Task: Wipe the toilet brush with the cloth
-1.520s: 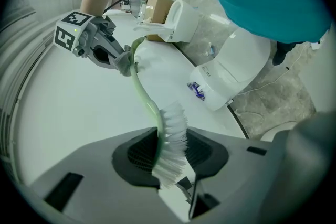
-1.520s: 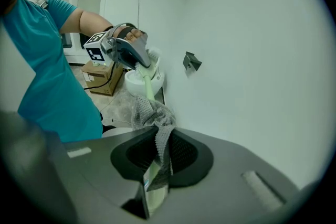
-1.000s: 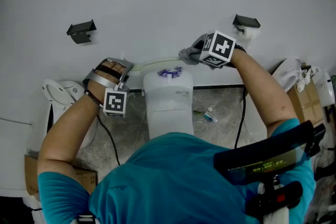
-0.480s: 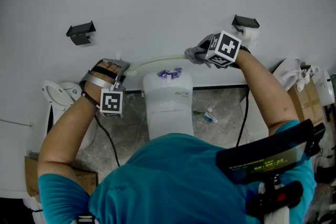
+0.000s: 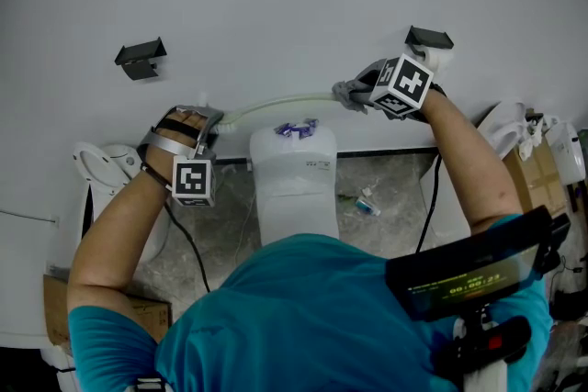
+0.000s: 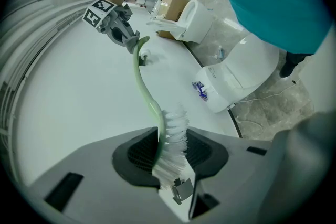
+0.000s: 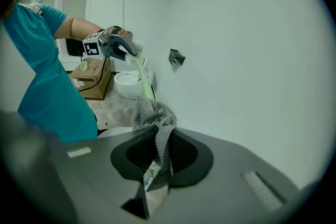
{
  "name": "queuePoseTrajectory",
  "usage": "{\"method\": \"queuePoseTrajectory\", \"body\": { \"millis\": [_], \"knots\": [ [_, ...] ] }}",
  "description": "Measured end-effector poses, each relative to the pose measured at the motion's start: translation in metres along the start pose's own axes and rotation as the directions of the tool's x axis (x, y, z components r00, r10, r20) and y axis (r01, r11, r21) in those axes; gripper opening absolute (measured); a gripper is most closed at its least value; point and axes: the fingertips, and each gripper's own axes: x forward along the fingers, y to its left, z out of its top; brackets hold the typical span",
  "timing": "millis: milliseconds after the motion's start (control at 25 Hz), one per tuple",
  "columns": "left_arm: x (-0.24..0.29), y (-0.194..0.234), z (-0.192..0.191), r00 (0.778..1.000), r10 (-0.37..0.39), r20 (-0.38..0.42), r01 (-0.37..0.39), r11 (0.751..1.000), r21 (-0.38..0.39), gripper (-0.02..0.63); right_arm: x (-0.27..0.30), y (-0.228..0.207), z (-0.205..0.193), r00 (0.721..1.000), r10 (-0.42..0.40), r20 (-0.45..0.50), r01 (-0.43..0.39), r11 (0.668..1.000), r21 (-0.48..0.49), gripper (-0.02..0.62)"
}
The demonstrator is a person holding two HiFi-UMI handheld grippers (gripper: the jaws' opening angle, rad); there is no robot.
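Note:
A toilet brush with a pale green curved handle [image 5: 276,107] is held level in front of the white wall. My left gripper [image 5: 204,120] is shut on its white bristle head [image 6: 174,143]. From there the handle [image 6: 140,86] arcs away to my right gripper [image 6: 118,28]. A grey knitted cloth [image 7: 153,115] is wrapped round the handle's far end. My right gripper [image 7: 157,140] is shut on that cloth [image 5: 346,92], close to the handle's tip. In the right gripper view the green handle [image 7: 139,77] leads on to my left gripper [image 7: 119,48].
Below the brush stands a white toilet cistern [image 5: 294,170]. Two dark wall brackets [image 5: 141,57] [image 5: 430,39] are mounted, the right one with a paper roll. Another toilet [image 5: 106,168] stands left, boxes [image 5: 537,174] right, a small bottle [image 5: 367,203] and cables on the floor.
My right gripper has slid to the right along the handle with the cloth, toward the handle's tip. The left gripper has hardly moved and keeps its hold on the bristle head.

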Motion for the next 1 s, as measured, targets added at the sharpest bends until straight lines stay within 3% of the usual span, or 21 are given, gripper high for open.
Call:
{"method": "queuePoseTrajectory", "body": {
  "millis": [800, 920, 1000],
  "knots": [
    [-0.005, 0.0, -0.014, 1.0, -0.011, -0.001, 0.011, 0.99, -0.141, 0.138, -0.015, -0.014, -0.043, 0.999, -0.043, 0.025, 0.04, 0.992, 0.119, 0.046],
    [-0.007, -0.015, -0.012, 0.997, -0.063, 0.033, 0.07, 0.961, -0.266, 0.137, -0.031, -0.02, -0.038, 0.978, -0.099, 0.183, 0.056, 0.972, 0.229, 0.046],
    [-0.009, -0.024, -0.009, 0.992, -0.095, 0.081, 0.12, 0.9, -0.418, 0.137, -0.046, -0.026, -0.034, 0.924, -0.173, 0.34, 0.049, 0.938, 0.344, 0.047]
  ]
}}
